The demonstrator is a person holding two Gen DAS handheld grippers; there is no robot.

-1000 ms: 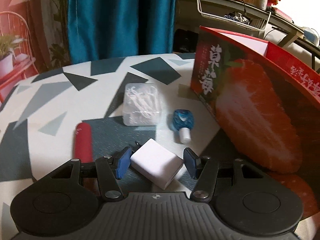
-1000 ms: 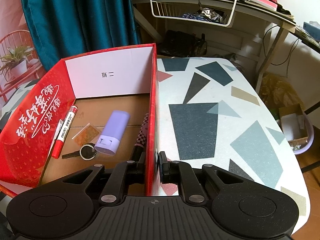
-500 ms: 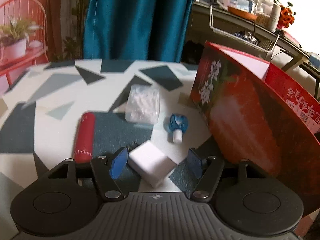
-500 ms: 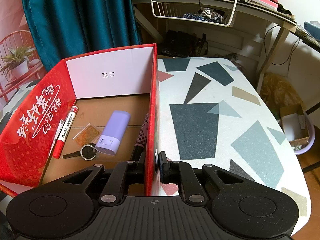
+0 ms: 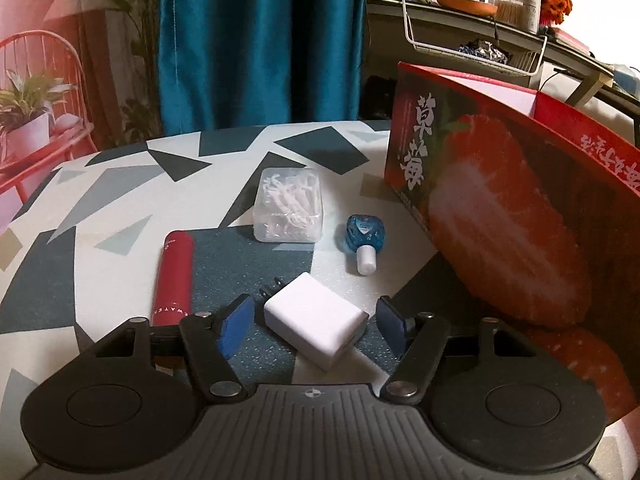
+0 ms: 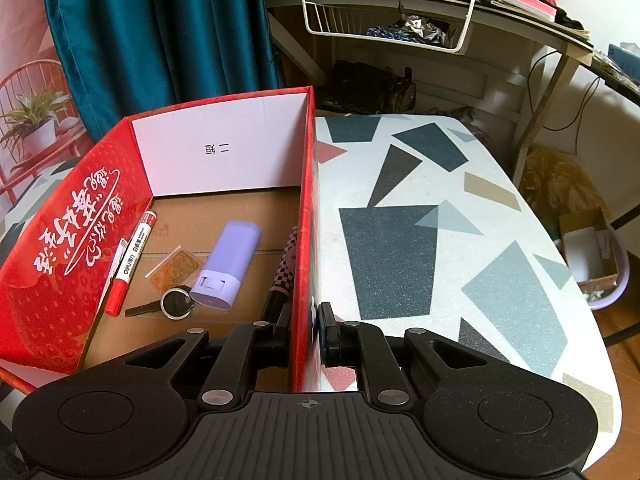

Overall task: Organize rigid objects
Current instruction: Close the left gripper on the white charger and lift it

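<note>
The left gripper point(image 5: 312, 326) sits low over the patterned table point(image 5: 100, 208), pointing forward and level, its blue-padded jaws spread wide on either side of a white charger point(image 5: 316, 324) that lies flat between them, touching neither pad (its plug prongs point away to the far left). Just beyond lie a red tube point(image 5: 174, 278) on the left, a clear box of floss picks point(image 5: 289, 205) in the middle and a small blue bottle point(image 5: 365, 240) with a white cap, all on the table beside the red strawberry box point(image 5: 500, 216). The right gripper point(image 6: 304, 326) is held level at the box's near right corner, its jaws pressed together on the box wall point(image 6: 303, 280). Inside the box point(image 6: 60, 248) lie a red marker point(image 6: 130, 258), a lilac case point(image 6: 226, 266), a small orange packet point(image 6: 174, 266), a key point(image 6: 166, 305) and a checkered pen point(image 6: 284, 276) along the pinched wall.
</note>
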